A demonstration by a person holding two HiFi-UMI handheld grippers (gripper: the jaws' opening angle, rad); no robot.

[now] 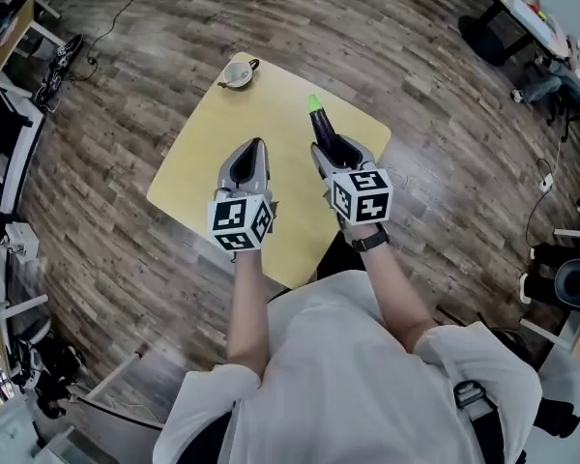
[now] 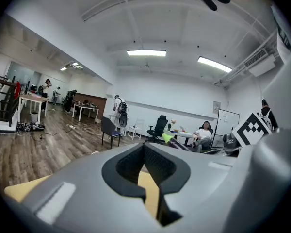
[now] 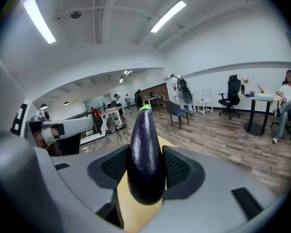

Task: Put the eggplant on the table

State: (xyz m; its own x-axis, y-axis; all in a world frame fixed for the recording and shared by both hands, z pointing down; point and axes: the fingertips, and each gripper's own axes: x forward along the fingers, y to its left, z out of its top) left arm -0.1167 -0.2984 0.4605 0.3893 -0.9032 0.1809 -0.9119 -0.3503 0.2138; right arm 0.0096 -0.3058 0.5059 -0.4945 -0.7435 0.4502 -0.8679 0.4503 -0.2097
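Eggplant (image 3: 145, 149), clamped in the right gripper (image 1: 334, 151) over the table (image 1: 198, 177), could roll off if released high; left gripper (image 1: 253, 151) jaws are closed, empty.

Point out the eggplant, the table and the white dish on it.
eggplant (image 3: 144, 152), right gripper view, its dark purple body.
table (image 1: 201, 158), head view, bare yellow top near its left edge.
white dish (image 1: 238, 73), head view, its middle, at the table's far corner.
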